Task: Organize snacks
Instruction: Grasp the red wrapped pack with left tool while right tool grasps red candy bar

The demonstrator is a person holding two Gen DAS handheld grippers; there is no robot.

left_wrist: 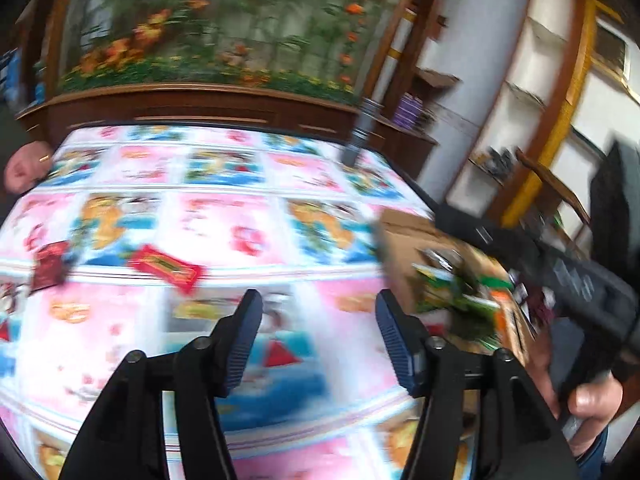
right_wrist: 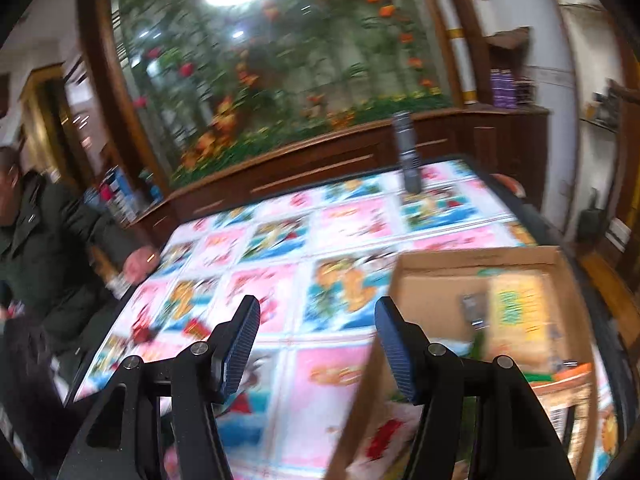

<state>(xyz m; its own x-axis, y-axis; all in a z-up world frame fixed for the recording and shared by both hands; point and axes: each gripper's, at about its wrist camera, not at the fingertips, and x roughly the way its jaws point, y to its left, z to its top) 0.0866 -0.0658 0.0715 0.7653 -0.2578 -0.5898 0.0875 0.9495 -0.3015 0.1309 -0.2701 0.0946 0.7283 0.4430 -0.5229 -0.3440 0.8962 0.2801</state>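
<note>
Both hand-held grippers, left (left_wrist: pixel 318 312) and right (right_wrist: pixel 316 318), gape empty; red snack packet (left_wrist: pixel 166 268) lies slantwise on tablecloth (left_wrist: pixel 224 216).

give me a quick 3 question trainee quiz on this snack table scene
1. True or false: the left gripper holds a packet.
2. Which lies nearer the brown cardboard box? A) bright red flat snack packet B) dark red snack packet
3. What patterned thing covers the table?

Key: 1 false, both the left and the right gripper are open and empty. 2 A. 3 the pink and blue cartoon tablecloth.
</note>
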